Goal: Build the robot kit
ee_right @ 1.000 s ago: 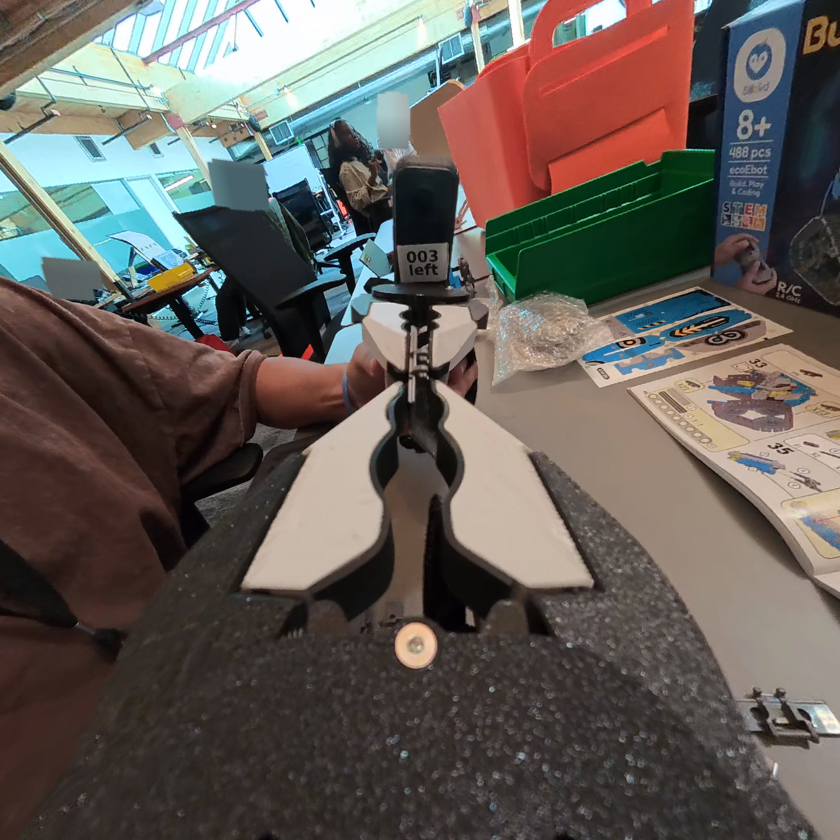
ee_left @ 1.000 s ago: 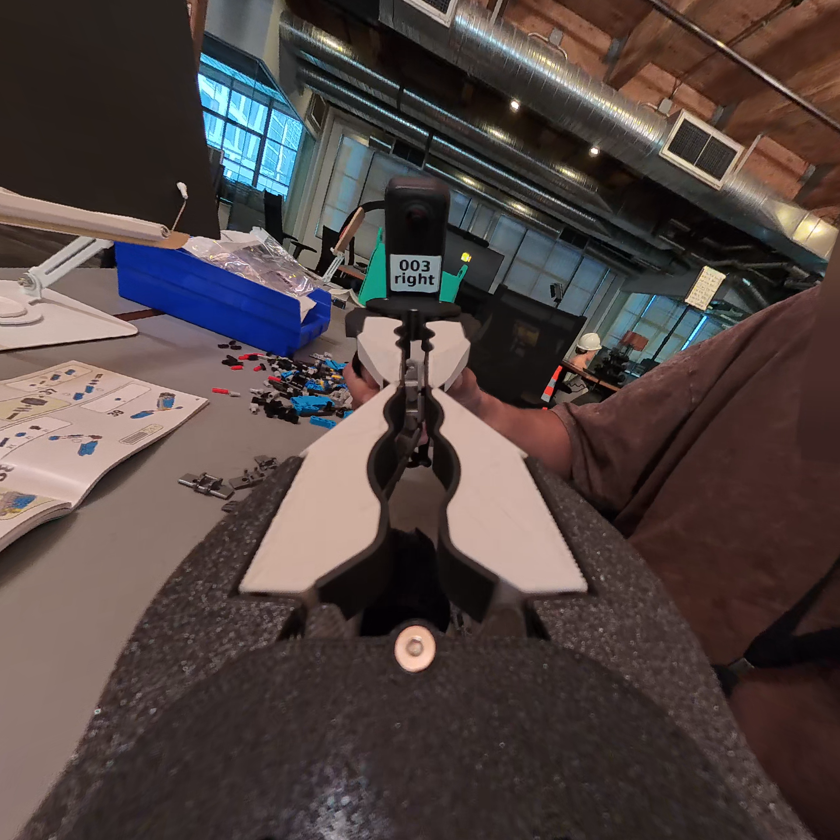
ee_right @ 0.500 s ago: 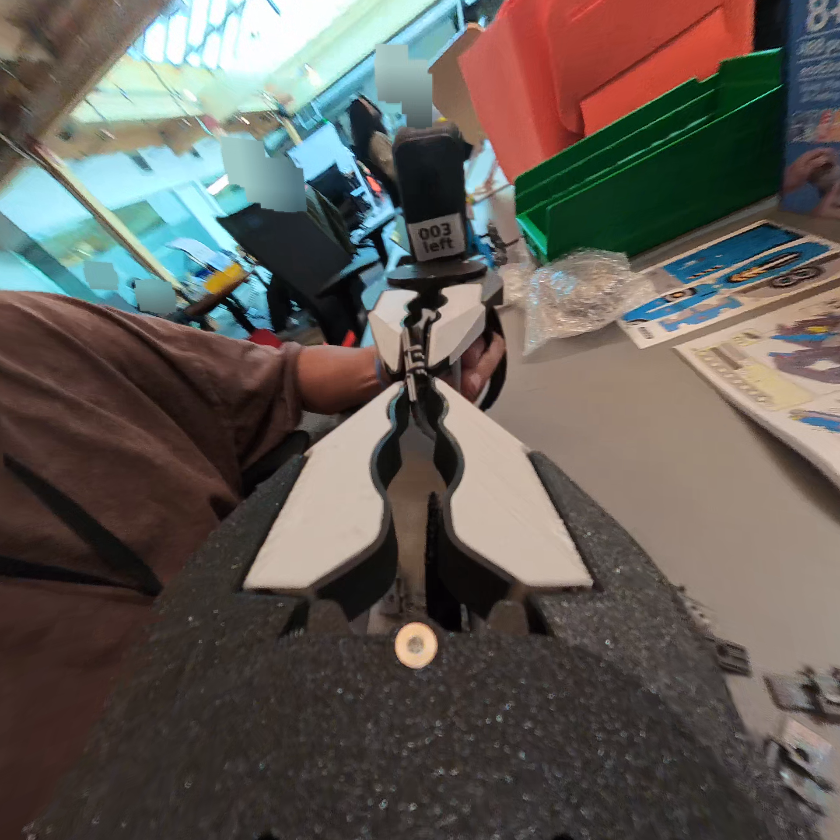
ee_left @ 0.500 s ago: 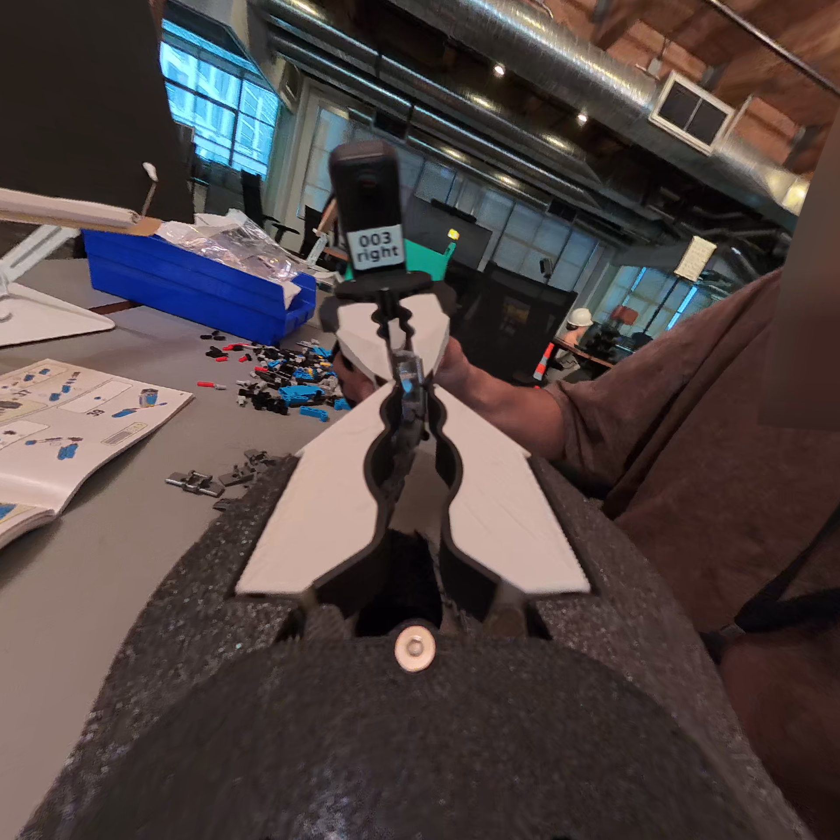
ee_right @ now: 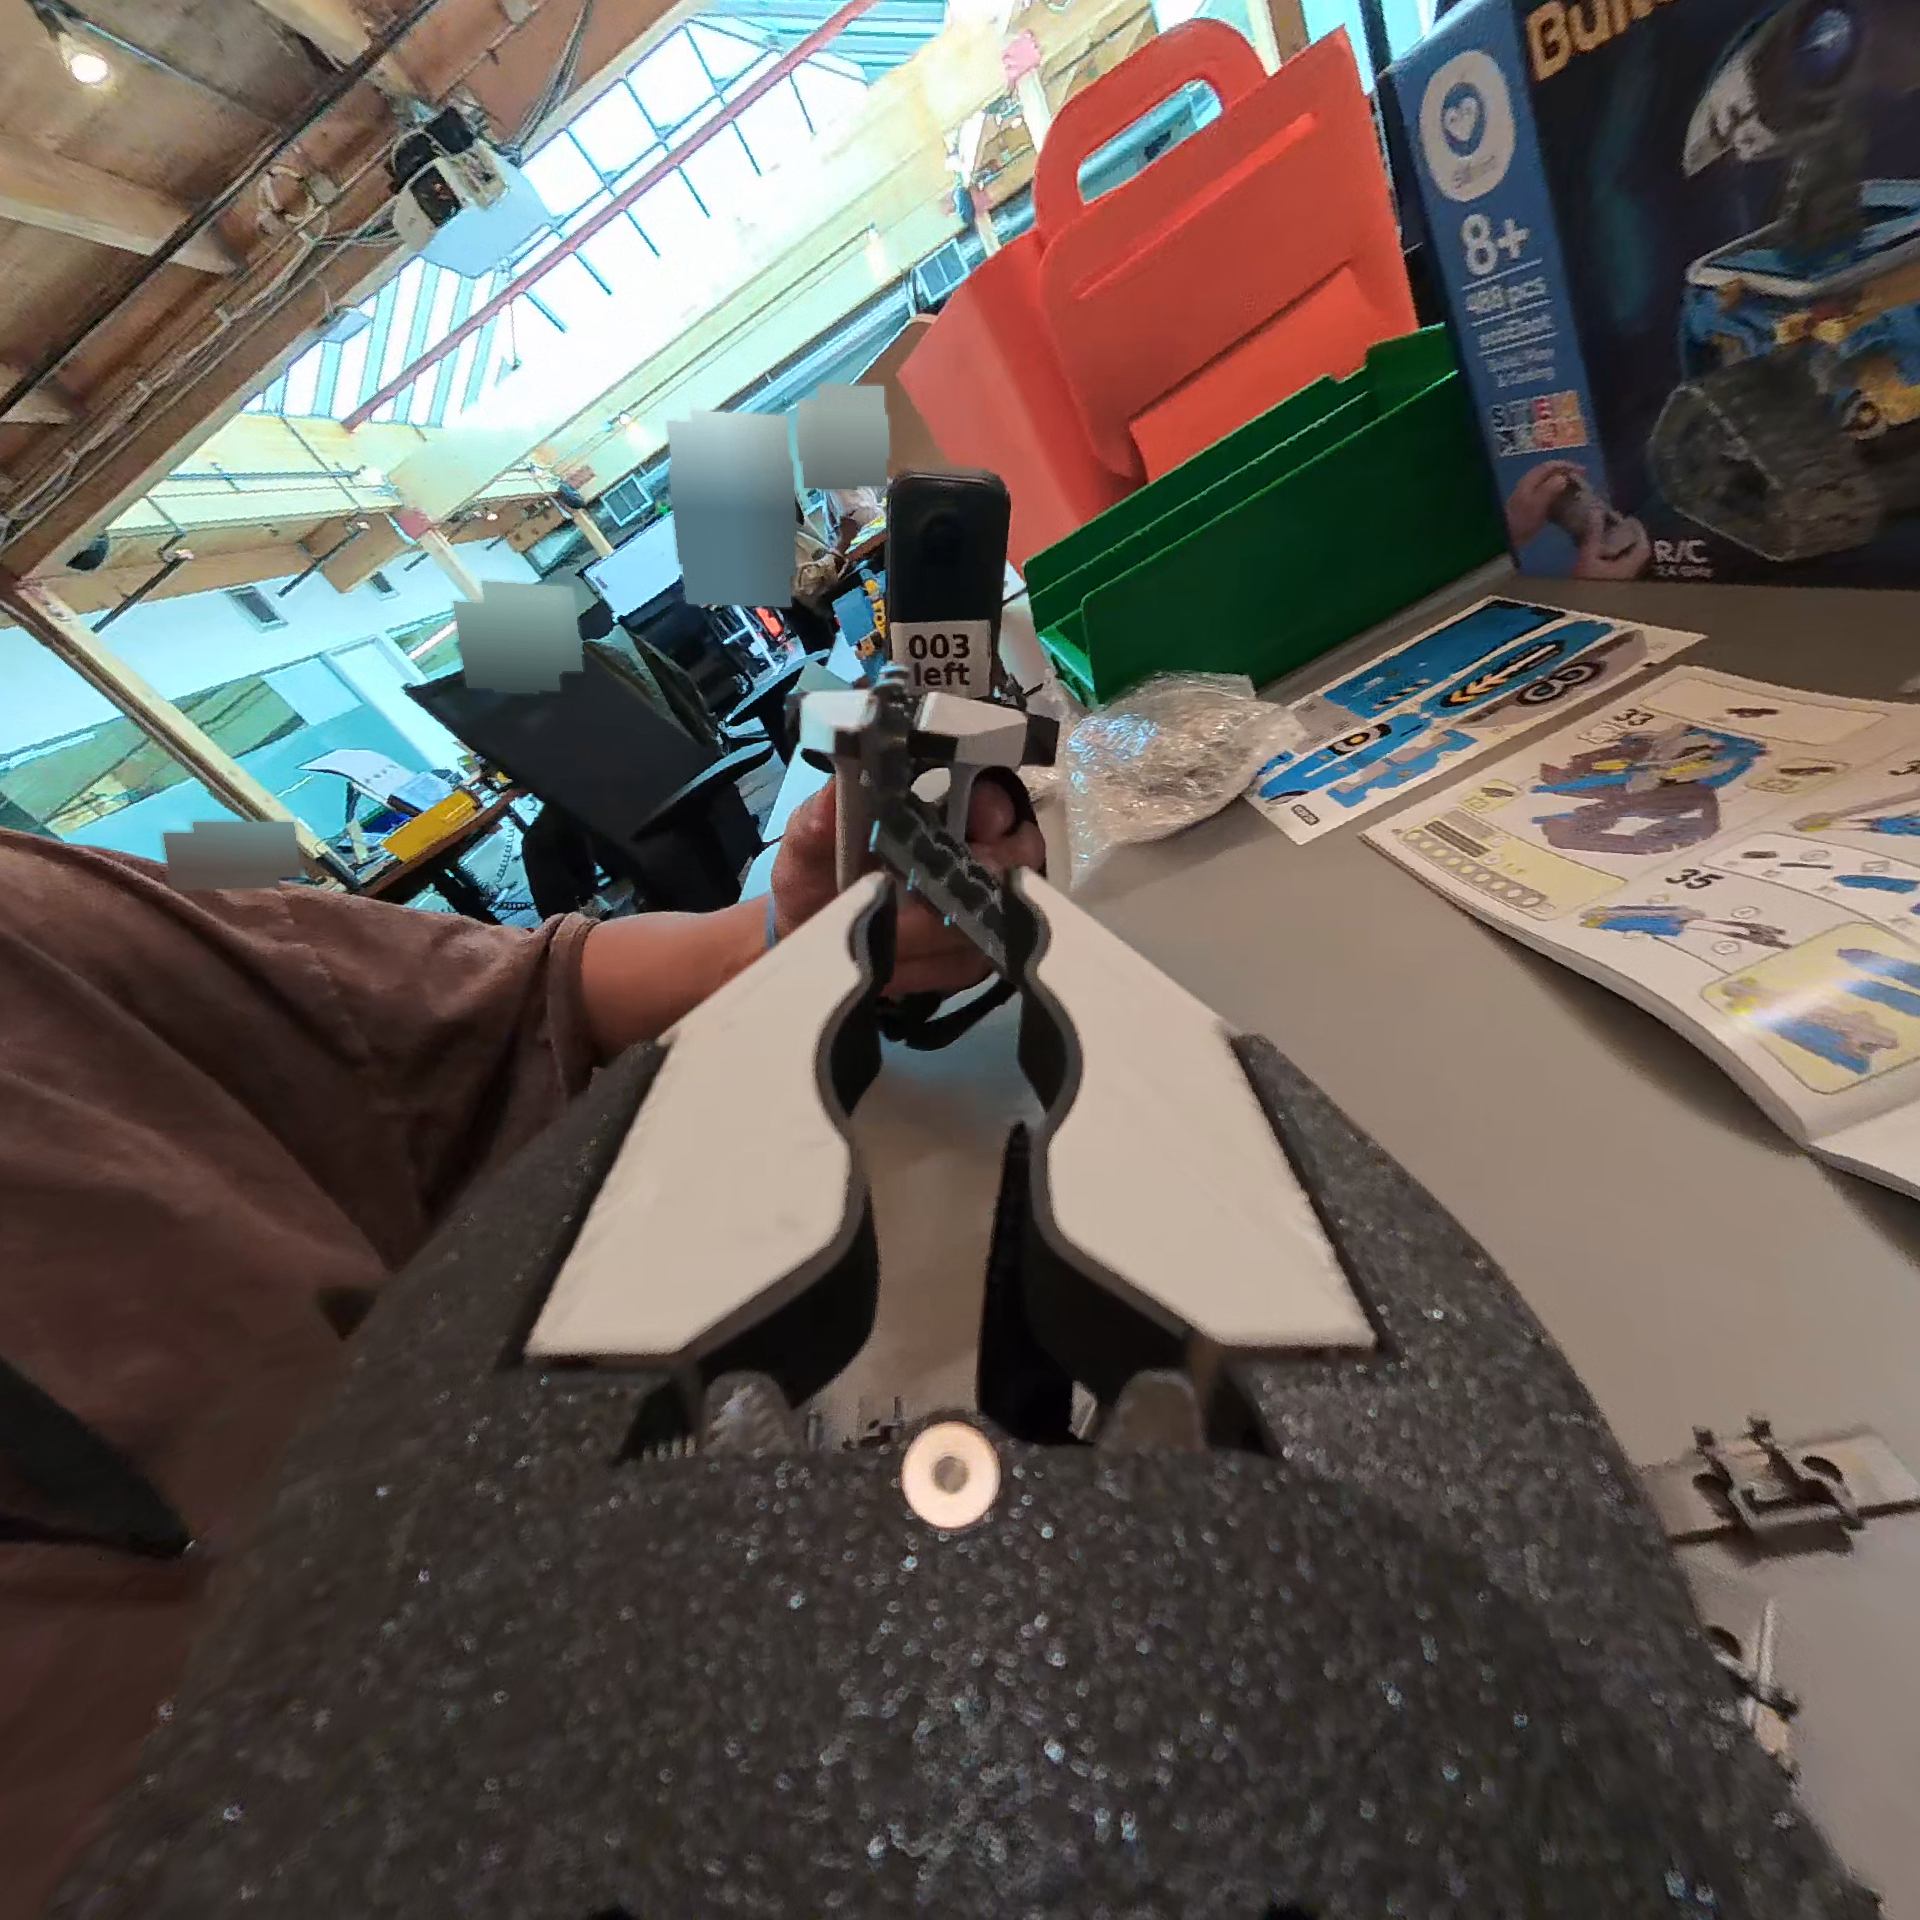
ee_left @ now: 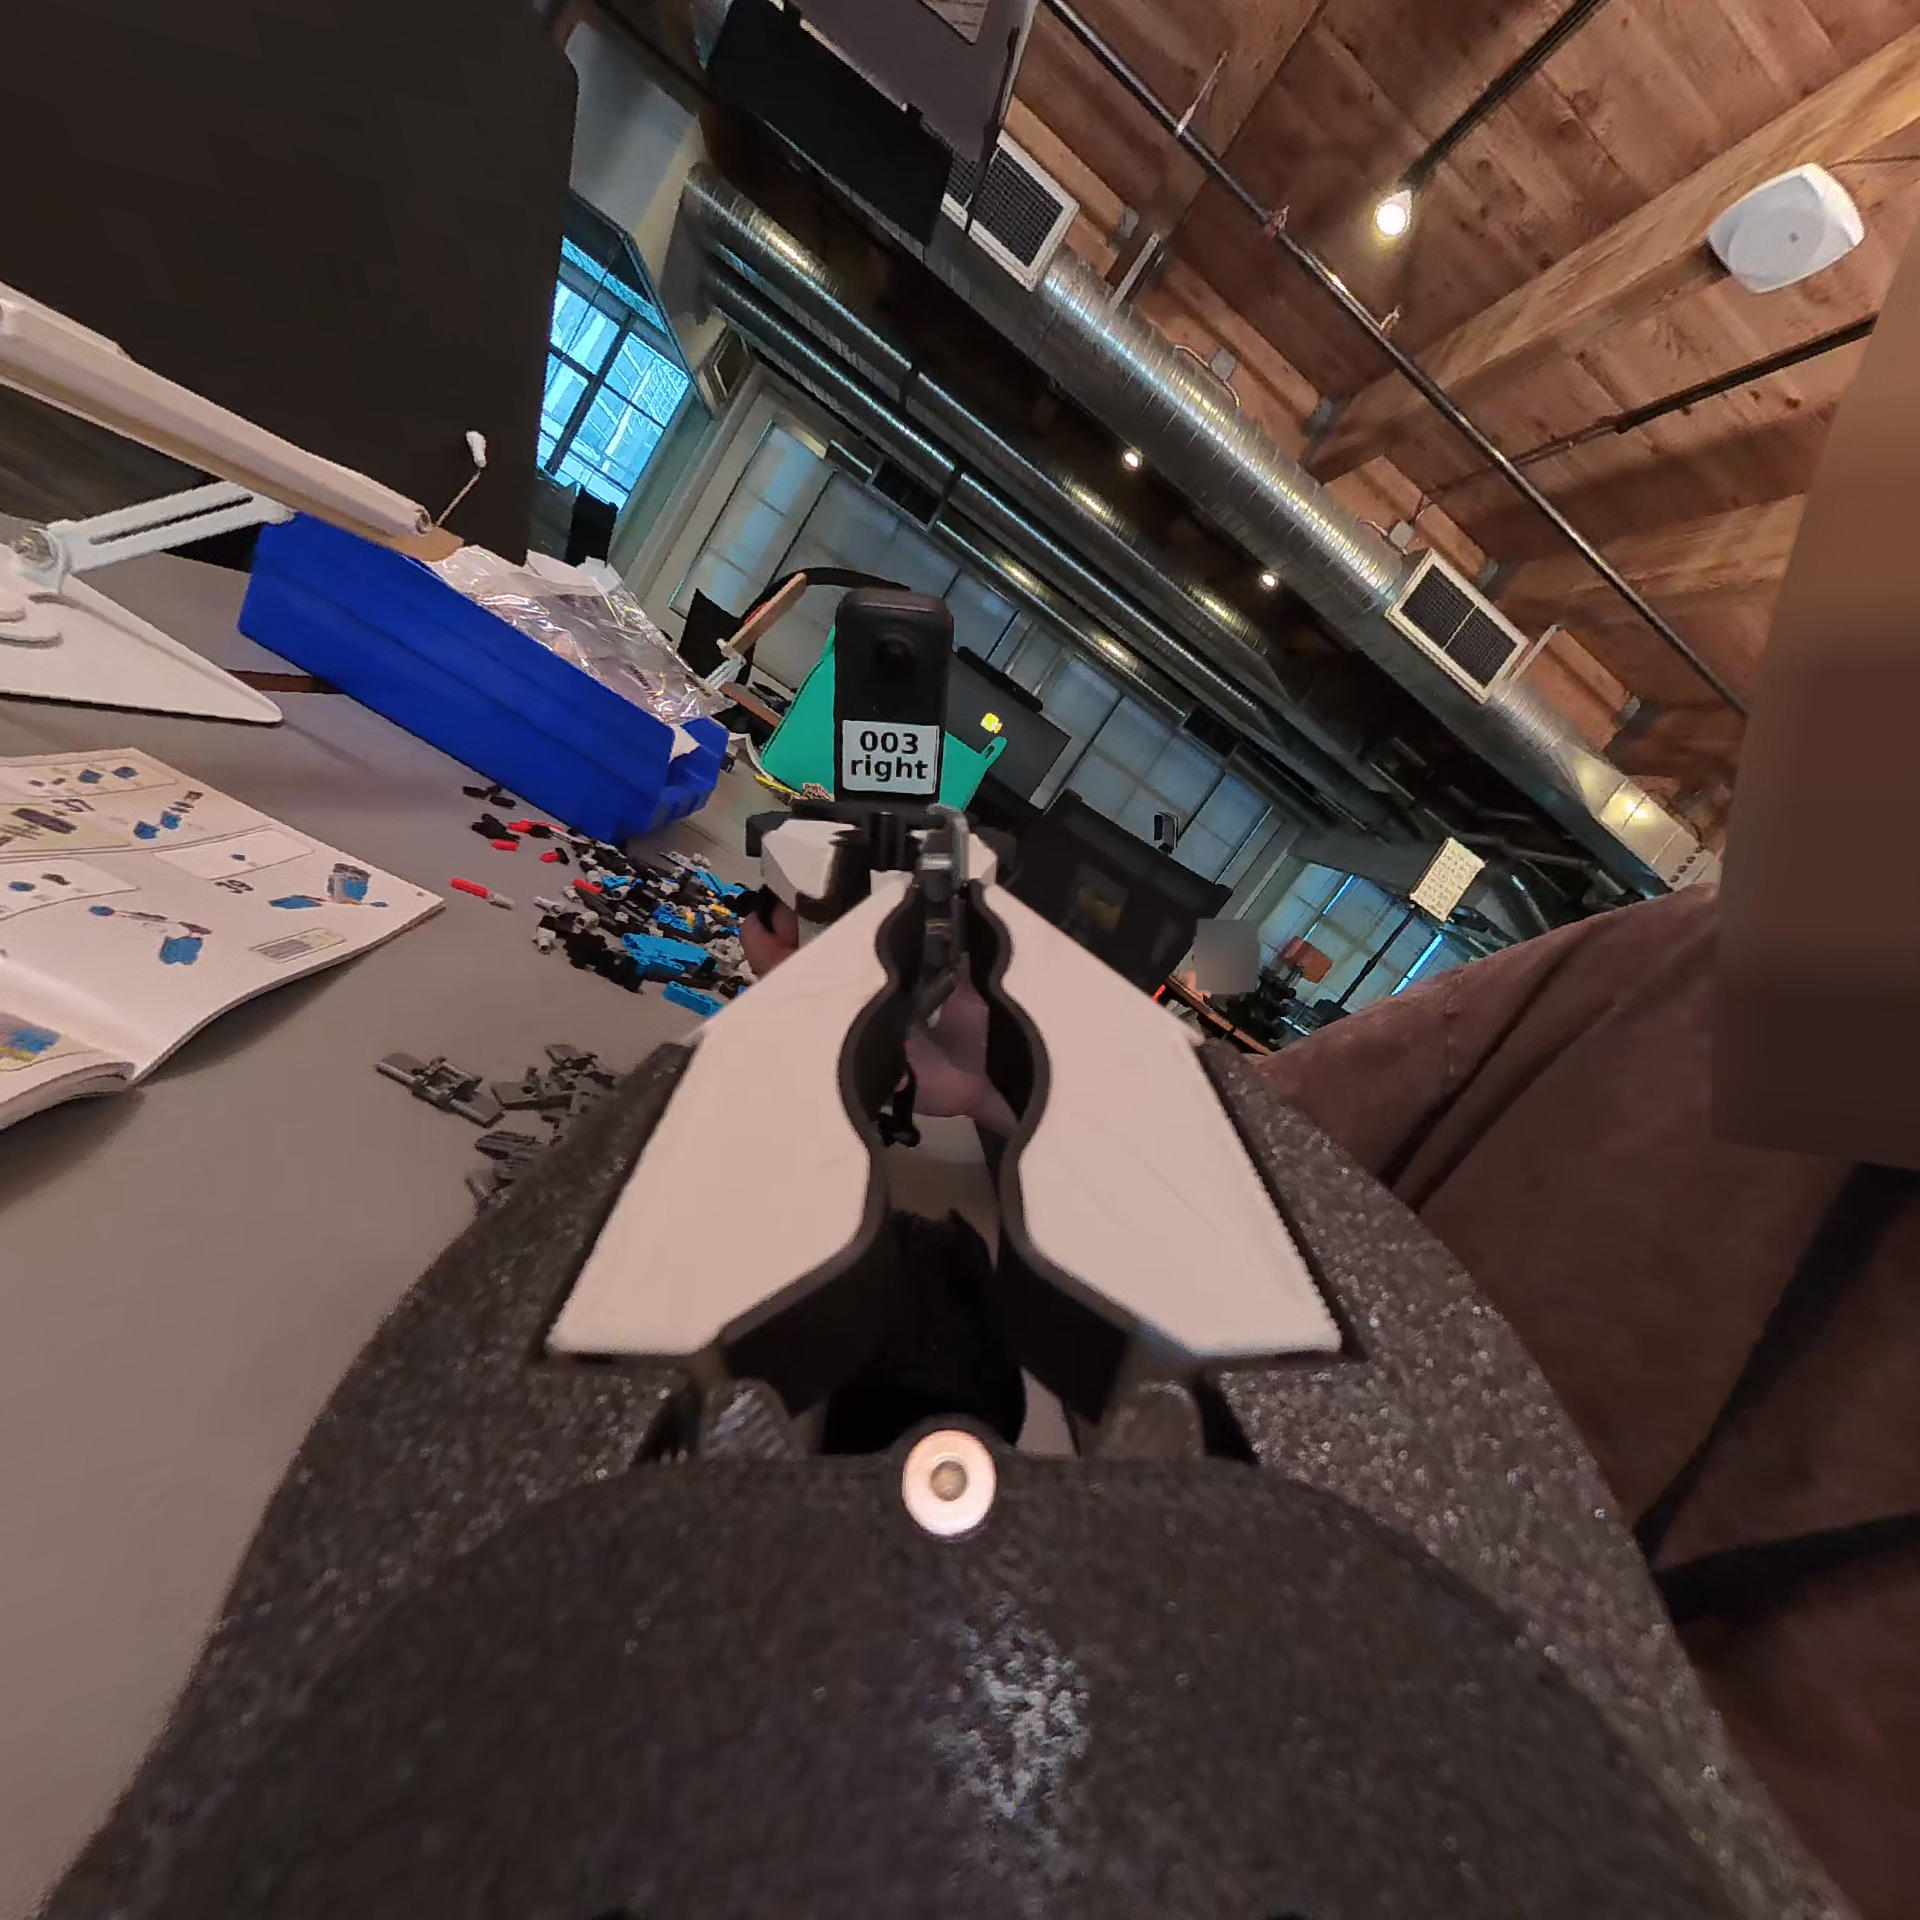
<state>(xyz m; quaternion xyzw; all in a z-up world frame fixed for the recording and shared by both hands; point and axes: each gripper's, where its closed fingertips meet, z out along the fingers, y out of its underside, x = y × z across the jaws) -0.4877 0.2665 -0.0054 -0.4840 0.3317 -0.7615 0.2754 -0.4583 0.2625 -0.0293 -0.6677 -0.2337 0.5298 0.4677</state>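
My two grippers face each other above the grey table [ee_left: 208,1247], tip to tip. In the left wrist view my left gripper [ee_left: 940,899] is shut on a small grey toy-brick piece [ee_left: 940,854]. The right gripper [ee_left: 831,868] stands just behind it, held by a hand. In the right wrist view my right gripper [ee_right: 951,899] is closed on a dark grey holed beam [ee_right: 940,883] that lies tilted between its fingers. The beam's far end meets the left gripper [ee_right: 914,727], which grips a light grey part joined to it.
On one side are a blue bin [ee_left: 468,665], a pile of loose small bricks [ee_left: 644,925], grey parts [ee_left: 488,1091] and an open booklet [ee_left: 156,914]. On the other are a green bin [ee_right: 1299,540], an orange bag [ee_right: 1195,291], a toy box [ee_right: 1714,260] and a plastic bag [ee_right: 1153,748]. The gap from one gripper's tips to the other's is roughly 4 cm.
Both views have tilted and shifted as the hands turned. The right gripper's fingers now stand wider apart, with the dark beam lying slanted between them instead of edge-on.
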